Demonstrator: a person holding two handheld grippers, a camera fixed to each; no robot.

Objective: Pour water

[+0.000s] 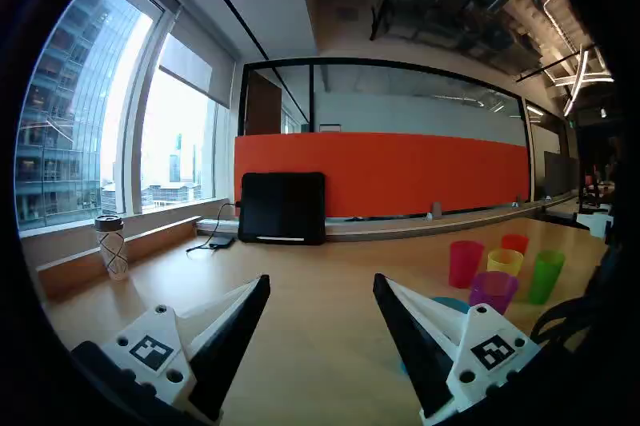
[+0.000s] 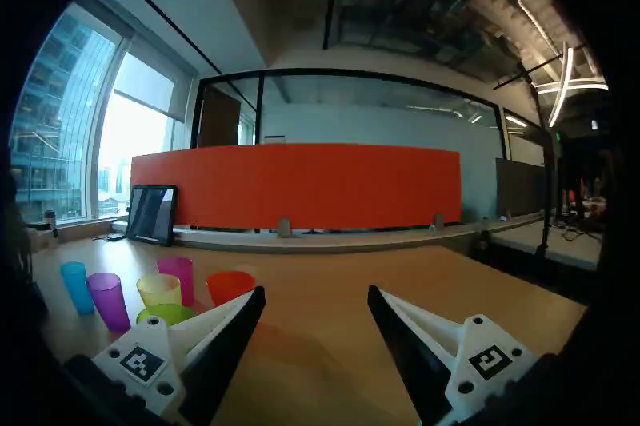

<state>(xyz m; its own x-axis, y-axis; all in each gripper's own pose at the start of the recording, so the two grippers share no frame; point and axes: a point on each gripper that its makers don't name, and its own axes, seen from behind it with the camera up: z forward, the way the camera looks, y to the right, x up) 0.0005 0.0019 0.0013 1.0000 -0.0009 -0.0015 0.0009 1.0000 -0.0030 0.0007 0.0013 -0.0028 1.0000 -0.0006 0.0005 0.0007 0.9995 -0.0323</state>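
Cups point(image 1: 493, 290): coloured plastic tumblers clustered on the wooden table point(image 1: 336, 262), at 3 o'clock of the left gripper point(image 1: 320, 278) and 9 o'clock of the right gripper point(image 2: 314, 290). Both grippers: fingers apart, holding nothing. Bare tabletop at 12 o'clock, ending at the orange partition point(image 1: 384, 173). Paper coffee cup point(image 1: 112, 246) at 9 o'clock, near the window-side table edge.

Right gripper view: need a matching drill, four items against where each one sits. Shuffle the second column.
Items:
1. blue cup
2. orange cup
3. green cup
4. tablet

Places:
A. partly hidden by a finger of the right gripper
B. propped up at the far edge of the desk
C. left end of the cup cluster
D. right end of the cup cluster

Pairs: 1-C, 2-D, 3-A, 4-B
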